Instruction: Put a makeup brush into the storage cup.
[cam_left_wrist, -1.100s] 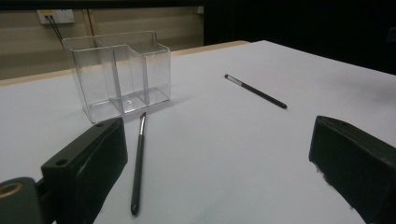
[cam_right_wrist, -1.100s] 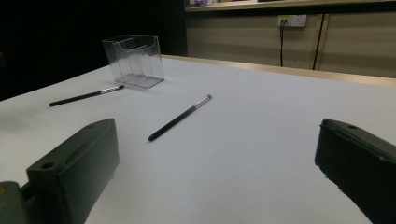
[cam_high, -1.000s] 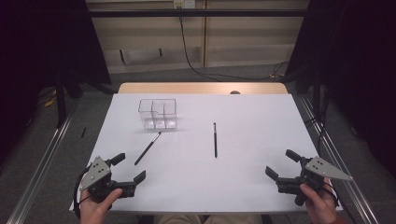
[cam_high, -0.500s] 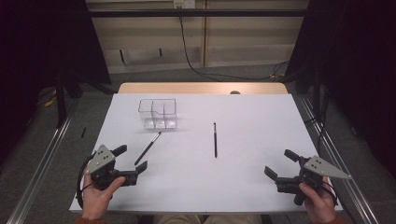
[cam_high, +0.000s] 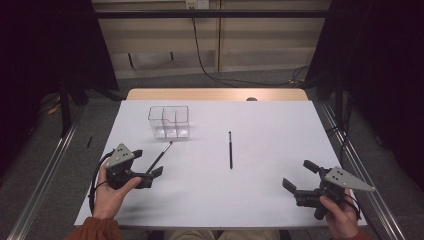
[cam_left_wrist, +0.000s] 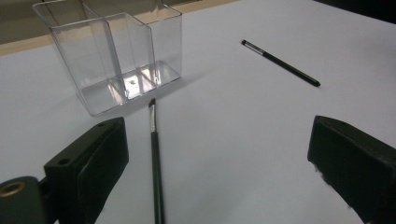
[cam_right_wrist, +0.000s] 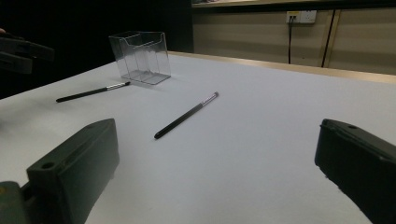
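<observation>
A clear plastic organizer (cam_high: 169, 121) with several compartments stands on the white table (cam_high: 260, 115), left of centre. A thin black brush (cam_high: 159, 156) lies slanted just in front of it. My left gripper (cam_high: 146, 164) is open, and the brush's near end lies between its jaws. In the left gripper view the brush (cam_left_wrist: 155, 158) runs up beside the left jaw toward the organizer (cam_left_wrist: 116, 56). A second black brush (cam_high: 230, 149) lies straight at mid-table. My right gripper (cam_high: 299, 175) is open and holds nothing, low at the front right, well short of that brush (cam_right_wrist: 187, 115).
A wooden strip (cam_high: 215, 94) borders the table's far edge, with a wall and cables behind. Metal rails (cam_high: 350, 155) flank both sides. The person's hands hold both grippers near the front edge.
My left gripper has moved forward and slightly right, so its open jaws now straddle the near end of the slanted brush. The right gripper has stayed where it was.
</observation>
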